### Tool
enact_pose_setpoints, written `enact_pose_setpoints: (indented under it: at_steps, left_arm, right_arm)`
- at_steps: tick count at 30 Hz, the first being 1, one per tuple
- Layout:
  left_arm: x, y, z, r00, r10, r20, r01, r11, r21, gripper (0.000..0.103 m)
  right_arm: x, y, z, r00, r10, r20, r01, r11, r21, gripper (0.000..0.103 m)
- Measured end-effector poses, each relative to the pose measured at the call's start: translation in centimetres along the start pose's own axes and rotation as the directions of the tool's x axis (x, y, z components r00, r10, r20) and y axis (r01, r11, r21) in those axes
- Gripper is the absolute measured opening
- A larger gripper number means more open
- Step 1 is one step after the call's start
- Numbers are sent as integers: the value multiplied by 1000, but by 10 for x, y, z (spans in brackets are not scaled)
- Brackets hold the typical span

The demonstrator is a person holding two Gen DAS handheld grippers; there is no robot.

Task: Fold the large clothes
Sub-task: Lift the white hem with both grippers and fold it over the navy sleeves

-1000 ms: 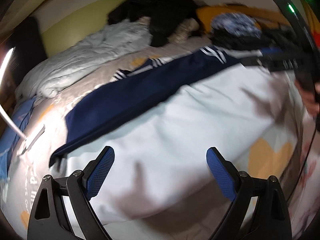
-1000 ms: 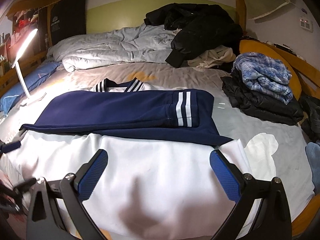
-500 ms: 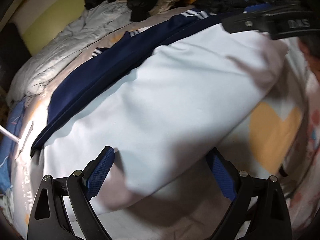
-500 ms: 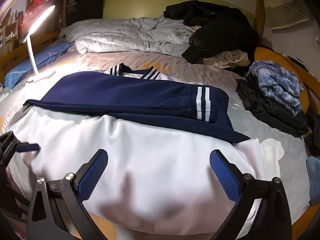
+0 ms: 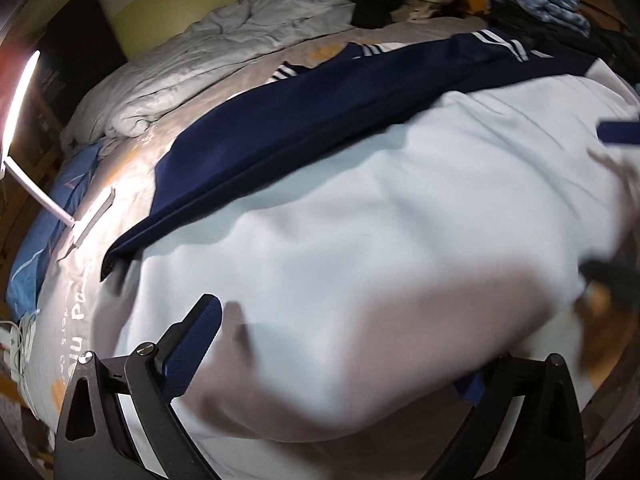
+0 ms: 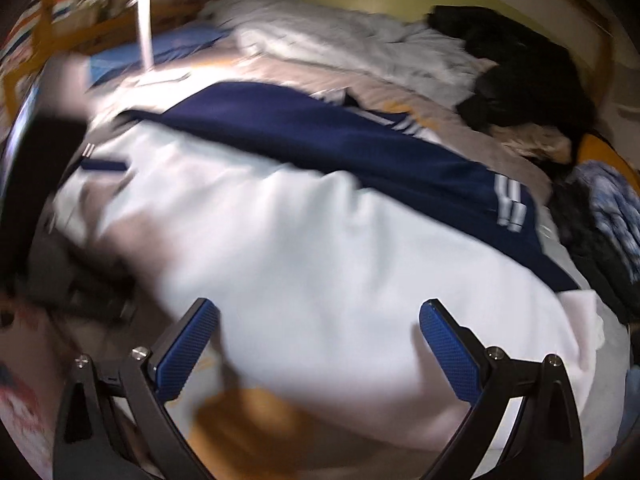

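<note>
A large white garment (image 5: pixel 360 240) with navy sleeves (image 5: pixel 320 120) folded across its upper part lies spread on the bed; it also shows in the right wrist view (image 6: pixel 320 248). My left gripper (image 5: pixel 332 356) is open at the garment's near hem; the white cloth bulges over its right finger and hides the pad. My right gripper (image 6: pixel 316 344) is open just above the near hem, nothing between its fingers. The views are blurred by motion.
A crumpled grey duvet (image 5: pixel 208 64) and dark jackets (image 6: pixel 520 68) lie at the head of the bed. A pile of plaid and black clothes (image 6: pixel 608 216) sits at the right. A lit desk lamp (image 5: pixel 20 96) stands at the left edge.
Both grippers have dropped and moved in toward the garment's near hem. The white cloth now rises over the left gripper's right finger. Both stay open.
</note>
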State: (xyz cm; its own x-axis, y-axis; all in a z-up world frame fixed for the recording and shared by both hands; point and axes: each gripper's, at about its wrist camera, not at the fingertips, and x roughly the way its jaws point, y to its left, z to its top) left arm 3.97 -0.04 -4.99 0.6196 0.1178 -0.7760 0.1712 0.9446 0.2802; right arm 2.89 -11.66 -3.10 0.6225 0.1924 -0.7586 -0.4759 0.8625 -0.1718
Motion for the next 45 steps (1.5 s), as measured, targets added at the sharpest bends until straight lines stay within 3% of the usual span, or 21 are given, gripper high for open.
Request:
enact_pose_setpoints:
  at_steps: [6,10,12,15,18,21,25,27,28,30,32,34,36,40,42,45]
  left_arm:
    - [-6,11,2,999,27,36,-25,999,-39,100]
    - [-5,21,4,999,19,28,-17,996,-83,100]
    - [-1,25,3,1000,9,15,-8,995,-99,101]
    - [9,32,0,999,-21,-28,17,990,-142,101]
    - [12,37,-1,999,-8,-35,2,987,-160,103]
    - [13,37,-2,999,8,-39,-15,986,-166,103]
    - [1,49,-1,995,104,14,-99,974,-204,103]
    - [-6,63,-1,987,157,35,-143,957,-252,103]
    - [-9,71,-1,983,179,43,-160,947,-279,103]
    - [-13,84,-2,985,166,53,-140,935,-327,100]
    - [-18,88,-5,985,156,79,-118,928,-354,87]
    - [-28,87,-5,984,111,141,-54,931,-362,55]
    - [-40,83,-2,972,140,191,-66,934,-351,47]
    - [-67,80,-1,944,151,292,-49,943,-329,40]
    - [-79,80,-1,943,147,297,-49,948,-314,39]
    - [-92,83,-12,952,123,281,-26,945,-325,38]
  right_arm:
    - [4,30,-9,1000,-22,-17,19,990,-139,102]
    - [24,34,-16,982,-172,-79,153,967,-202,102]
    - [24,19,-14,984,-143,-105,129,983,-130,102]
    - [25,-9,-16,965,-238,-109,232,971,-63,102]
    - [21,-35,-24,962,-240,-131,246,969,27,102]
    - [16,-54,-33,935,-328,-132,337,940,47,102]
    - [2,-86,-41,842,-524,-127,535,841,75,102]
    - [-7,-101,-38,865,-493,-95,502,854,139,102]
    - [-14,-105,-37,877,-475,-69,480,860,175,98]
    - [-20,-102,-34,874,-484,-29,482,860,170,89]
    - [-27,-99,-31,860,-510,11,502,849,167,78]
    - [-34,-99,-27,856,-514,51,496,845,201,56]
    - [-44,-101,-23,865,-491,105,455,854,252,30]
    - [-59,-103,-23,888,-433,156,365,869,335,17]
    - [-68,-104,-25,898,-404,175,323,875,362,16]
    - [-93,-93,-31,887,-407,220,311,876,369,16]
